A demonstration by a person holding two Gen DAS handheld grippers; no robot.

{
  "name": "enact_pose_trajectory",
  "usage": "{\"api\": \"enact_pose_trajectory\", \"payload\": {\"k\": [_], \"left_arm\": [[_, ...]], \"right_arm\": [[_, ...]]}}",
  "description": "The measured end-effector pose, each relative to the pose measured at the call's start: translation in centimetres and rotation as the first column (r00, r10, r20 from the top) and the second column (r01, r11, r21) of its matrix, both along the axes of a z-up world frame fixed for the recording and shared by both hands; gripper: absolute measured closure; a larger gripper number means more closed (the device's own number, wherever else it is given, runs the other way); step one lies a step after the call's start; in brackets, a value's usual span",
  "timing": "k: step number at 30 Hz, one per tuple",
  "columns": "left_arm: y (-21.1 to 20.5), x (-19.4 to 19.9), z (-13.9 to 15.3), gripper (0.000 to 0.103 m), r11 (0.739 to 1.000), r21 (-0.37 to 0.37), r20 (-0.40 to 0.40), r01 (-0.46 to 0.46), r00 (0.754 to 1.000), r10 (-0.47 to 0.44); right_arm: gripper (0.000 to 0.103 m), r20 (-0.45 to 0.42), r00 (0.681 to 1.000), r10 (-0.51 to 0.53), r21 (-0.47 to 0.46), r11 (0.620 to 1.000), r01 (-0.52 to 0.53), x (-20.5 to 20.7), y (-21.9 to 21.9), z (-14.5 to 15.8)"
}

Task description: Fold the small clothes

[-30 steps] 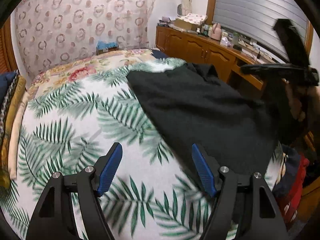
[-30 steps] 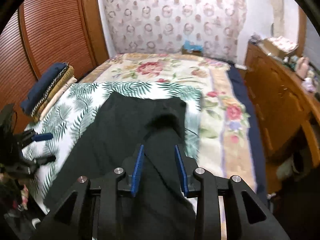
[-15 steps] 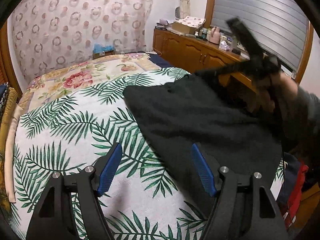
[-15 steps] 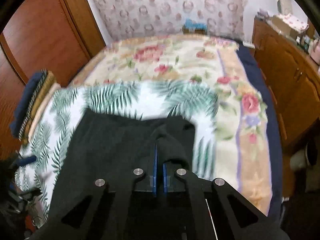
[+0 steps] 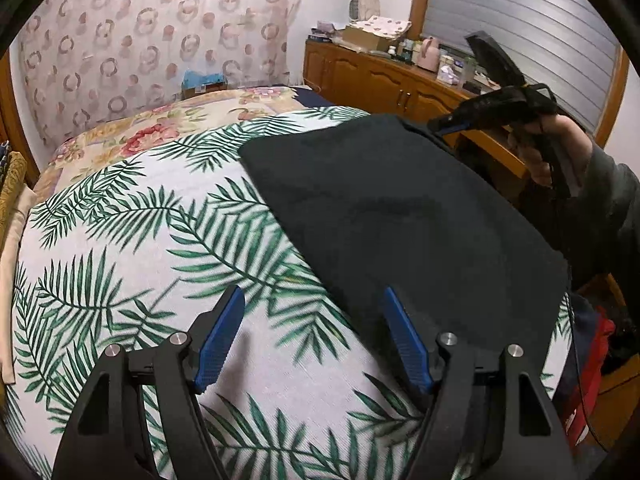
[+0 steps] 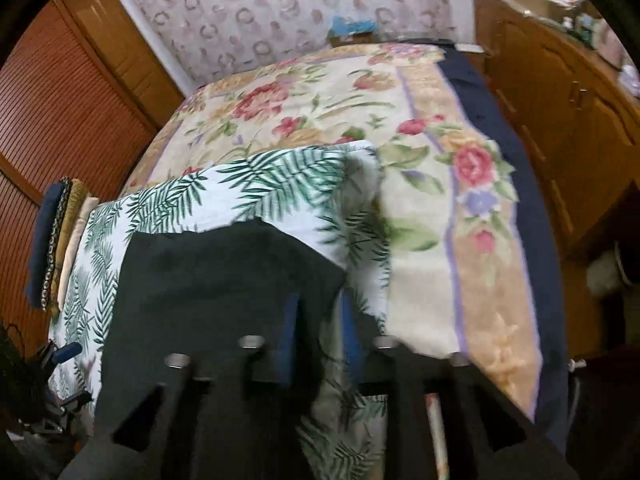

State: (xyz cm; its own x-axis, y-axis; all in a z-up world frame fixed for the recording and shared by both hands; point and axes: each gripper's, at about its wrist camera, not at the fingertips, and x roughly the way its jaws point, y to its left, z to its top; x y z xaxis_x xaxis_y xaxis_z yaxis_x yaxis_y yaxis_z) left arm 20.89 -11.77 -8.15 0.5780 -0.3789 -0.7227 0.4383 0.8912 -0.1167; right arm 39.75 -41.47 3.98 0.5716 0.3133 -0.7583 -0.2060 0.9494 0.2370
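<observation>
Garment count is one: a single dark green-black garment (image 5: 404, 216) lies flat on the palm-leaf sheet (image 5: 132, 240), toward three o'clock of the sheet in the left wrist view, with its far corner at about one o'clock. One palm-leaf sheet covers the near part of the bed; one floral bedspread (image 6: 420, 128) shows beyond it, toward twelve o'clock. At nine o'clock in the right wrist view one stack of folded cloths (image 6: 60, 236) sits at the bed's edge. One wooden sideboard (image 5: 384, 80) runs along the wall at one to two o'clock.

Two grippers are present. The left gripper (image 5: 316, 340) hovers with its blue pads wide apart and nothing between them; its right pad stands over the near edge of the garment, its left pad over bare sheet.

The right gripper (image 5: 444, 130), carried by a hand (image 5: 560, 148) in a dark sleeve, is at the garment's far corner at one o'clock. Its jaws are opening. In its own blurred view the right gripper (image 6: 320, 336) shows a gap between the pads with leaf sheet visible through it, and the garment's edge lies beside the left pad, not pinched.
</observation>
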Motion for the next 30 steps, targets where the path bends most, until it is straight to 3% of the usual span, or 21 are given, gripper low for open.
{"api": "enact_pose_trajectory", "payload": {"k": [8,15,19,21,30], "left_arm": [[-0.6,-4.3,0.0,0.03,0.998,-0.037,-0.033,0.054,0.998,-0.055],[-0.6,-7.9,0.0,0.031,0.995,-0.078,-0.059,0.068,0.996,-0.073],[-0.7,-9.7,-0.2,0.039,0.989,-0.111,-0.089,0.092,0.991,-0.102],[-0.9,-10.3,-0.1,0.041,0.986,-0.132,-0.092,0.104,0.989,-0.117],[-3.9,-10.7,-0.9,0.042,0.977,-0.102,-0.129,0.185,0.972,-0.197]], "right_arm": [[0.065,0.141,0.99,-0.001,-0.092,0.996,0.015,-10.9,0.4,1.5],[0.065,0.215,0.976,0.031,-0.088,0.996,-0.012,-20.6,2.1,0.9],[0.063,0.23,0.971,0.067,-0.093,0.995,-0.047,-24.9,3.2,-0.3],[0.052,0.236,0.968,0.088,-0.107,0.992,-0.064,-26.3,4.1,-0.8],[0.051,0.204,0.965,0.163,-0.147,0.98,-0.135,-28.6,6.3,-3.5]]}}
